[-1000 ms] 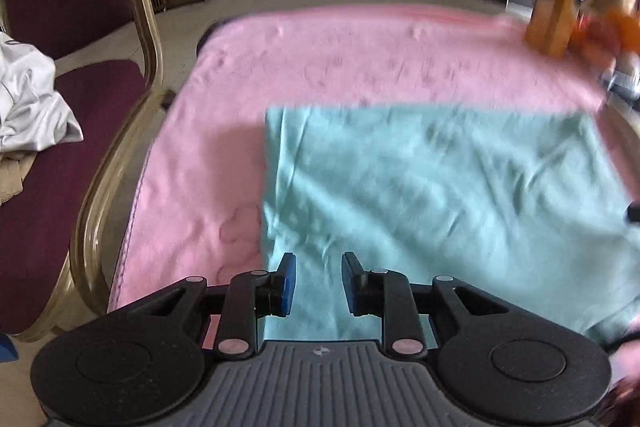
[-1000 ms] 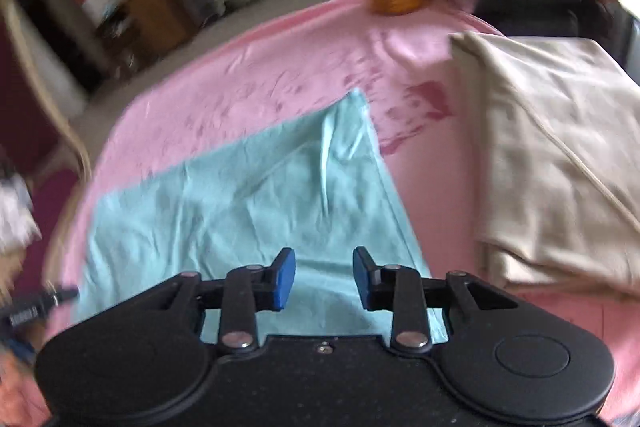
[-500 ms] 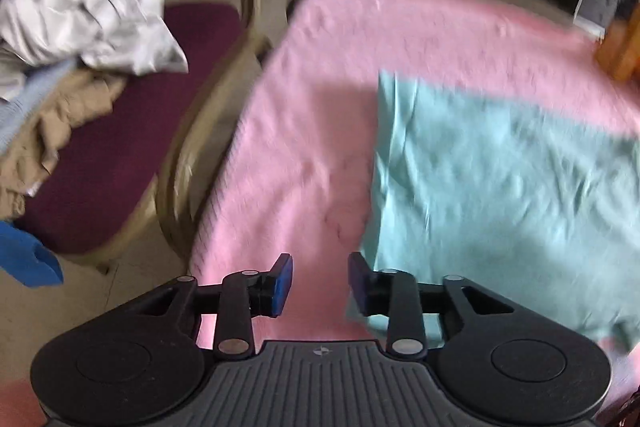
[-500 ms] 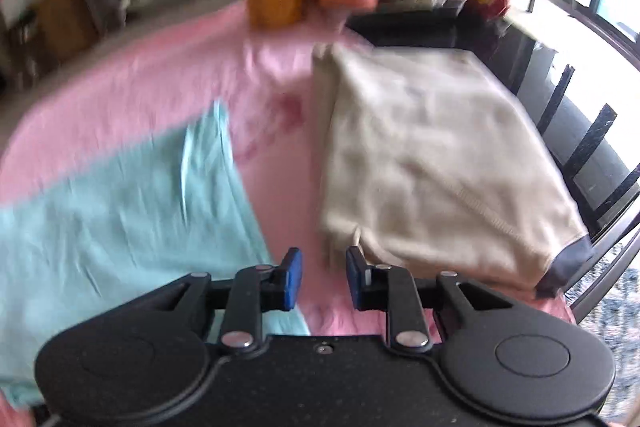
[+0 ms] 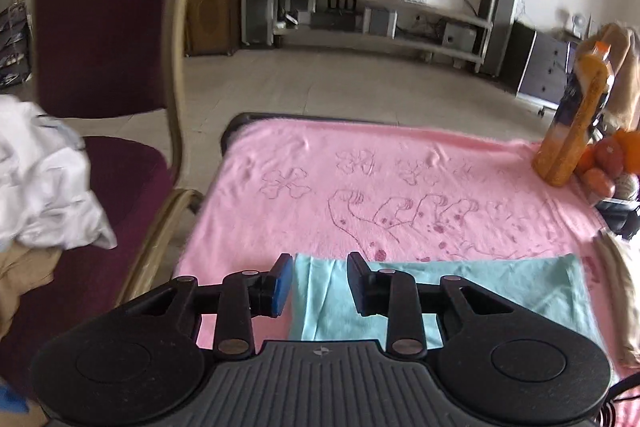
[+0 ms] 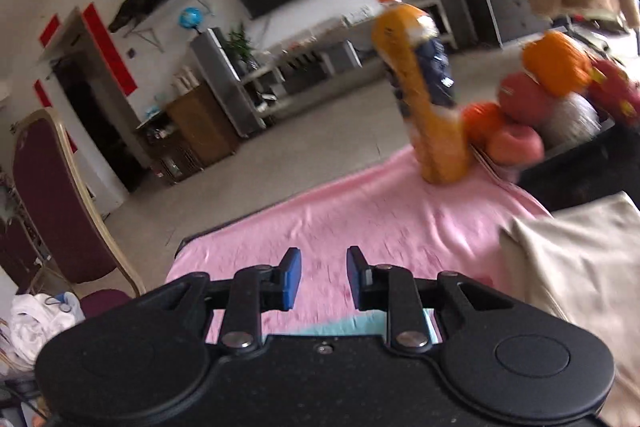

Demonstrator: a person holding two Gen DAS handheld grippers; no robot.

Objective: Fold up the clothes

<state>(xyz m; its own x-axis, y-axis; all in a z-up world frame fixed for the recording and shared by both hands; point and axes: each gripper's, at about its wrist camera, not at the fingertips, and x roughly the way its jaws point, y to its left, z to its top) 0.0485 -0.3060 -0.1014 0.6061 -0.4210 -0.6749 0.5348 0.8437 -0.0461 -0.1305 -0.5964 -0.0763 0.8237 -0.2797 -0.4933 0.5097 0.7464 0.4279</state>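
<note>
Left claw [image 5: 320,281]: jaws apart, nothing between them, poised above the near left corner of the teal garment.

Right claw [image 6: 323,279]: jaws apart, empty, poised over the pink blanket; frame blurred.

Teal garment [image 5: 500,287]: folded flat, lying on the near part of the tabletop; only a thin strip [image 6: 340,327] shows in the right wrist view, behind the claw body.

Pink blanket [image 5: 380,187]: covers the tabletop, printed with darker line drawings.

Beige garment [image 6: 580,267]: folded, on the right side of the tabletop, just beside the teal garment.

Orange drink bottle [image 6: 424,95]: upright at the far right corner of the blanket.

Fruit pile [image 6: 552,99]: oranges and red fruit, just beside the bottle.

Maroon chair [image 5: 104,27]: left of the tabletop; white clothing [image 5: 44,187] and tan clothing heaped on its seat.
</note>
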